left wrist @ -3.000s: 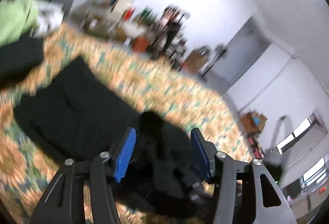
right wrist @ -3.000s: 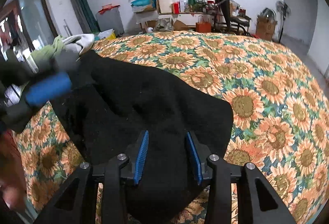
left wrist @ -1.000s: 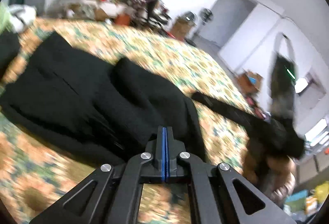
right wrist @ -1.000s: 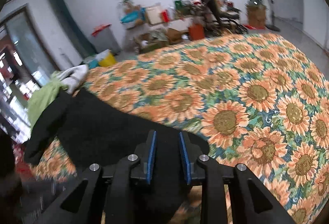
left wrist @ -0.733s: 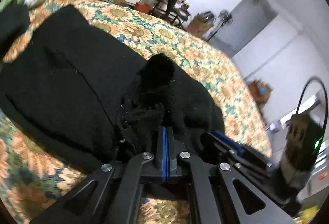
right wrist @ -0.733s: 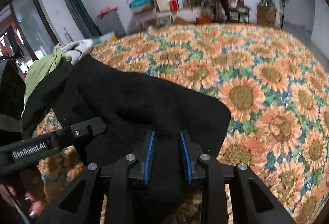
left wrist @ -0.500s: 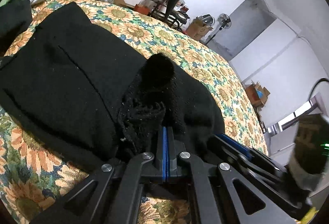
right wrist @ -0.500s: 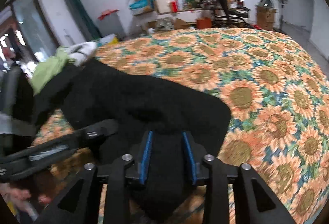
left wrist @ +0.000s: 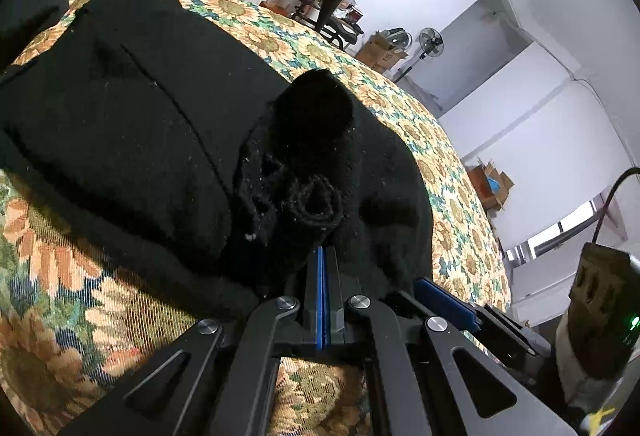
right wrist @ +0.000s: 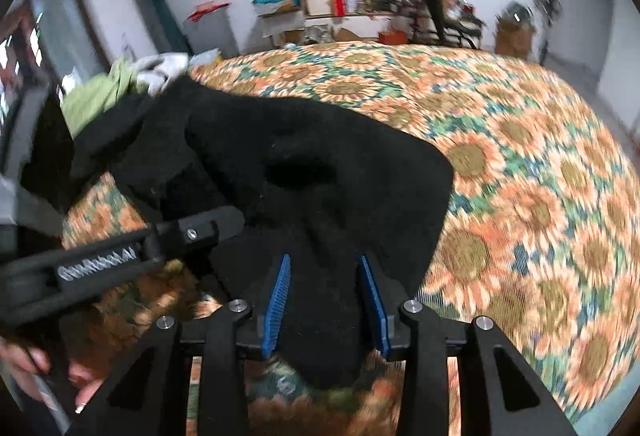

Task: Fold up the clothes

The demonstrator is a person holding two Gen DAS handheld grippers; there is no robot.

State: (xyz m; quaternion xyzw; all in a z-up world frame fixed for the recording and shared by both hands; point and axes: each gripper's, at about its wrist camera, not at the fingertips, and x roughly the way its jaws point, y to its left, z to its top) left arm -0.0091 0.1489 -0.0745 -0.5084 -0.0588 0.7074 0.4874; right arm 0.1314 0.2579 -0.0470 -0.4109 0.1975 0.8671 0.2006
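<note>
A black sweater [left wrist: 132, 107] lies spread on a bed with a sunflower bedspread [left wrist: 60, 300]. The left gripper [left wrist: 322, 256] has its blue fingers [left wrist: 319, 292] pressed flat together, and the bunched near edge of the sweater sits right at their tips; I cannot tell if any cloth is pinched between them. A floppy fold of the sweater sticks up just past the tips. The right gripper [right wrist: 324, 300] is just to the right of the left one. Its blue fingers [right wrist: 276, 300] stand partly apart, with a flap of the black sweater lying between them. Behind the sweater sits a green and white heap of clothes [right wrist: 120, 83].
</note>
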